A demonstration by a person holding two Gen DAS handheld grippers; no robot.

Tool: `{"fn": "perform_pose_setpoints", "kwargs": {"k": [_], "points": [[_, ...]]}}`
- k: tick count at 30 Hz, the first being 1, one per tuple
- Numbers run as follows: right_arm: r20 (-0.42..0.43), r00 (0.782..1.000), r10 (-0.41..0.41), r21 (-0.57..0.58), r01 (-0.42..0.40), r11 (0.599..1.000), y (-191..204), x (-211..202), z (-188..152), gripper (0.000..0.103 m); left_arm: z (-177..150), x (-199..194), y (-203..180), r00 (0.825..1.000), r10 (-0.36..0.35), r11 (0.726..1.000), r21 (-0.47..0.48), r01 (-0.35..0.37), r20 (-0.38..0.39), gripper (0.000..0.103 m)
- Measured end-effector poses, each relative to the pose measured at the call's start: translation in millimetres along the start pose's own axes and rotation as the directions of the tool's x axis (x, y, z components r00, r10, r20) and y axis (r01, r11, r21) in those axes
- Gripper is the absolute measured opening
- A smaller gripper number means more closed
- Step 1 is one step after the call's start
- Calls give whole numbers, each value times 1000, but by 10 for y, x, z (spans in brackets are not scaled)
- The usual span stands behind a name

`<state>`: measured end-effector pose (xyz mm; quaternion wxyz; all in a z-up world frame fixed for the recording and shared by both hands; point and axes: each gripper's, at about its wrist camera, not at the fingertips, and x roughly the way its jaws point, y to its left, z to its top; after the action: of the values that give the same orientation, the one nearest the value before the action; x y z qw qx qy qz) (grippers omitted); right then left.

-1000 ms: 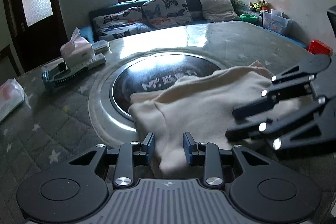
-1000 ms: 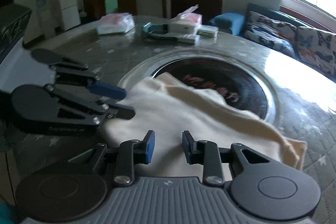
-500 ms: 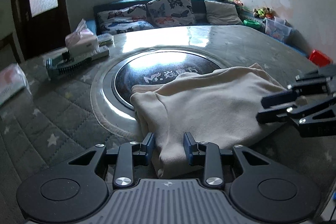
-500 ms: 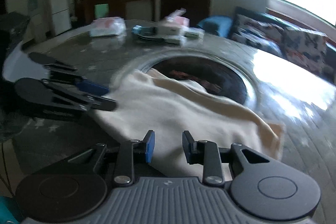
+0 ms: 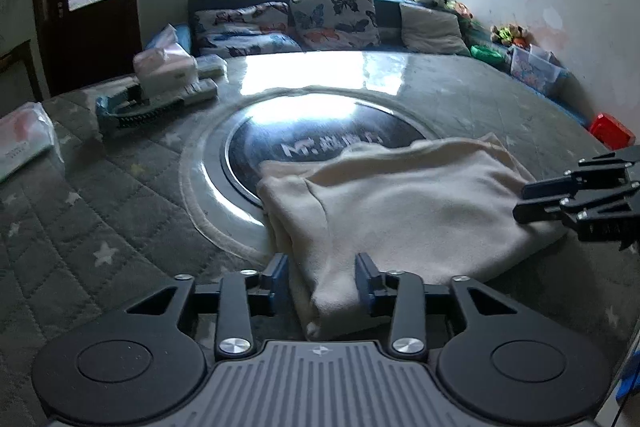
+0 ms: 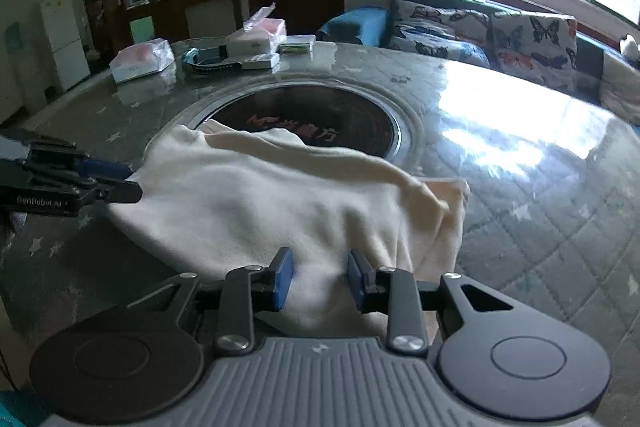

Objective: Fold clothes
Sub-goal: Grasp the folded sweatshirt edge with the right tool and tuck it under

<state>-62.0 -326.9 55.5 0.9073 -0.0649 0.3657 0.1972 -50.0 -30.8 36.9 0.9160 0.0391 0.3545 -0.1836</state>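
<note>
So there's a cream garment point(image 5: 400, 211) lying in a loose folded heap on the round surface point(image 5: 120, 211), partly draped over the shiny dark disc point(image 5: 304, 131) set into the middle. The surface has a grey quilted cover with little stars under glass.

The left tongs point(image 5: 322, 277) sit low at one end of the cloth, blue pads spread apart, with a fold of the fabric lying in the gap between them. The pads aren't pressing it from what I can see, so they're open around it, not clamped. Same deal with the right tongs point(image 6: 319, 279) at the other end: pads parted, cream fabric running between them, no squeeze visible.

In the left wrist view the right tongs point(image 5: 528, 201) show up at the far right edge, tips just at the edge of the garment. In the right wrist view the left tongs point(image 6: 128, 183) poke in from the left, tips touching or just beside the cloth's edge, can't tell which.

Off to the back of the surface there's a tissue box point(image 6: 258, 37), a plastic-wrapped pack point(image 6: 140, 61) and a brush-looking thing point(image 5: 140, 109). Sofa with butterfly cushions point(image 5: 336, 17) sits under the window.
</note>
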Motion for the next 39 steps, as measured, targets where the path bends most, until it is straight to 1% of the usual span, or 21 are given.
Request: {"fn": "perform_pose_setpoints", "kwargs": {"k": [1, 3, 4, 7, 8, 9, 10, 12, 13, 14, 16, 17, 21, 23, 27, 30, 33, 36, 39], "points": [[2, 1000, 2, -18, -2, 1000, 33, -12, 25, 29, 11, -28, 17, 1000, 4, 1000, -5, -4, 9, 45], [8, 1000, 24, -56, -23, 998, 133, -35, 82, 34, 20, -47, 66, 1000, 9, 1000, -16, -9, 12, 49], [11, 999, 37, -78, -36, 996, 202, -41, 116, 34, 19, -48, 88, 1000, 17, 1000, -24, -17, 10, 52], [8, 996, 86, -145, -84, 986, 427, -21, 208, 35, 10, -62, 172, 999, 36, 998, -52, -36, 6, 54], [4, 995, 103, -172, -101, 980, 515, -1, 233, 37, 11, -74, 202, 999, 44, 997, -66, -43, 7, 60], [0, 993, 119, -200, -117, 973, 609, 21, 256, 40, 11, -86, 232, 999, 52, 996, -78, -51, 10, 64], [-6, 991, 136, -228, -134, 964, 702, 46, 275, 41, 11, -99, 262, 998, 59, 994, -90, -58, 12, 69], [-21, 985, 168, -284, -167, 944, 889, 101, 312, 41, 14, -127, 304, 997, 71, 992, -103, -68, 19, 75], [-28, 983, 179, -311, -179, 934, 986, 124, 323, 41, 16, -138, 318, 997, 75, 992, -108, -73, 21, 81], [-36, 982, 187, -338, -188, 922, 1074, 153, 329, 42, 19, -148, 332, 996, 82, 991, -111, -79, 26, 90], [-47, 980, 195, -383, -198, 902, 1223, 215, 335, 43, 25, -165, 357, 995, 96, 988, -121, -91, 35, 101], [-51, 979, 196, -400, -200, 894, 1281, 245, 333, 43, 29, -170, 368, 994, 102, 987, -129, -96, 41, 103], [-57, 981, 188, -460, -193, 867, 1479, 353, 326, 43, 55, -149, 451, 993, 113, 980, -167, -106, 33, 103], [-57, 982, 179, -480, -185, 858, 1544, 393, 321, 43, 64, -127, 473, 993, 118, 978, -178, -114, 15, 103], [-58, 986, 156, -513, -163, 843, 1641, 457, 289, 42, 76, -101, 491, 996, 88, 975, -204, -89, -11, 103], [-49, 990, 132, -536, -137, 833, 1695, 498, 256, 39, 102, -81, 503, 998, 58, 964, -259, -64, -33, 103], [-35, 992, 118, -538, -118, 835, 1701, 514, 246, 26, 137, -50, 510, 999, 13, 945, -327, -28, -47, 103], [-17, 990, 137, -502, -127, 856, 1642, 469, 285, 17, 181, -15, 477, 998, -24, 926, -378, 2, -54, 103], [-1, 986, 164, -450, -147, 881, 1536, 402, 343, 14, 216, 36, 452, 996, -67, 899, -436, 33, -62, 103]]}}
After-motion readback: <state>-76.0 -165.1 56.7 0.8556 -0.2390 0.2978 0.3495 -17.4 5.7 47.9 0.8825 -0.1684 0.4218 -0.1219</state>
